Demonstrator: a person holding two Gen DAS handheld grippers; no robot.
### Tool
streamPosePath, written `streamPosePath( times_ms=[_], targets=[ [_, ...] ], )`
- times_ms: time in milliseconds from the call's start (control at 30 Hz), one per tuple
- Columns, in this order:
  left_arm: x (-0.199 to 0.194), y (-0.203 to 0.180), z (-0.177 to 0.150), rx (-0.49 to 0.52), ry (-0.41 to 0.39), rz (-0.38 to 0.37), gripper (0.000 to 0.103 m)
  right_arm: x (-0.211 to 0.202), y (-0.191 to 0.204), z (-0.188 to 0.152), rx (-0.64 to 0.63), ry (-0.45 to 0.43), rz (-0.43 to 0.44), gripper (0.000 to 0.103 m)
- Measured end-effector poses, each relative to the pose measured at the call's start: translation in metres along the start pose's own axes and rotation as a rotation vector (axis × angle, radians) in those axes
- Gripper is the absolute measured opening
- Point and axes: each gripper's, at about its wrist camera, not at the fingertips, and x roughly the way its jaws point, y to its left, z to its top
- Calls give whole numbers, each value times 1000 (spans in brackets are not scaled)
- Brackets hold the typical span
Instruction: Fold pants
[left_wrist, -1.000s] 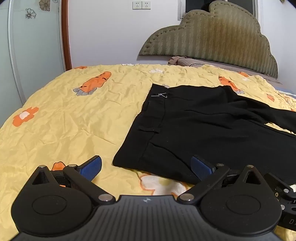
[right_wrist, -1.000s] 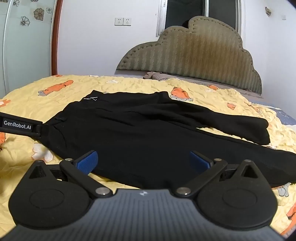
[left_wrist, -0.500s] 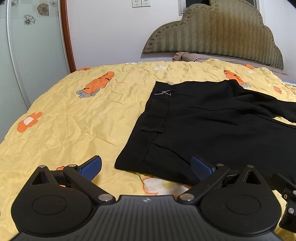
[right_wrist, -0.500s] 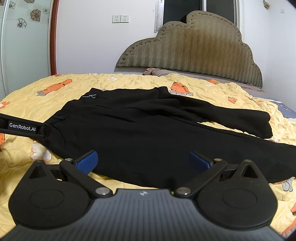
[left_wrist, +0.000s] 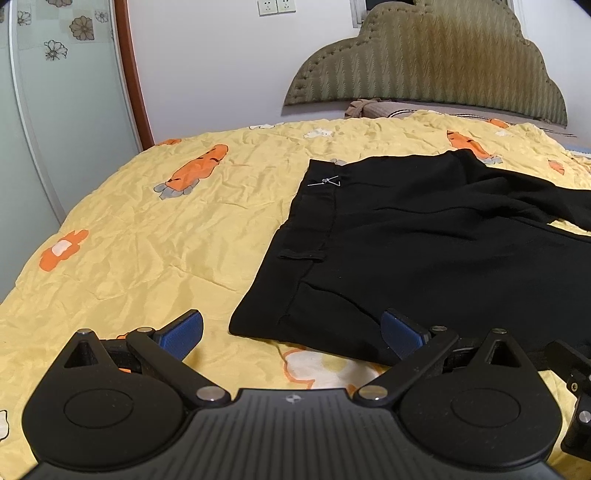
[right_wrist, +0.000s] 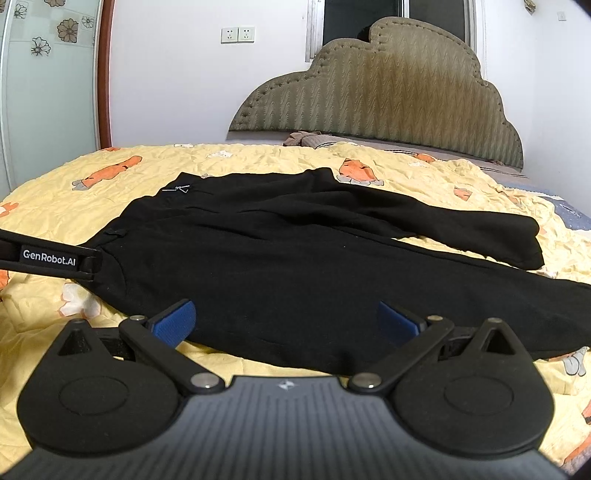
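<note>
Both hand-held grippers, the left (left_wrist: 291, 330) and the right (right_wrist: 286, 317), hung wide and empty at the near edge of the black pants (right_wrist: 314, 258) spread flat on the carrot-print bedspread (left_wrist: 166, 236), seemingly poised to pinch that edge for folding.

Spread left tongs (left_wrist: 291, 332) facing pants (left_wrist: 424, 251)

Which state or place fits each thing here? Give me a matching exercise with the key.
Things:
1. black pants
2. left gripper
3. bedspread
4. headboard

States or places:
A. open, at the waistband corner
B. upright against the far wall
C. spread flat, legs to the right
D. yellow, carrot print

Pairs: 1-C, 2-A, 3-D, 4-B
</note>
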Motion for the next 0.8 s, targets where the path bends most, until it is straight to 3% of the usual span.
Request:
streamPosePath(
  times_ms=[800],
  targets=[
    [-2,-7,-2,54,-4,25,103,3,-6,-1,62,10,35,103]
  ],
)
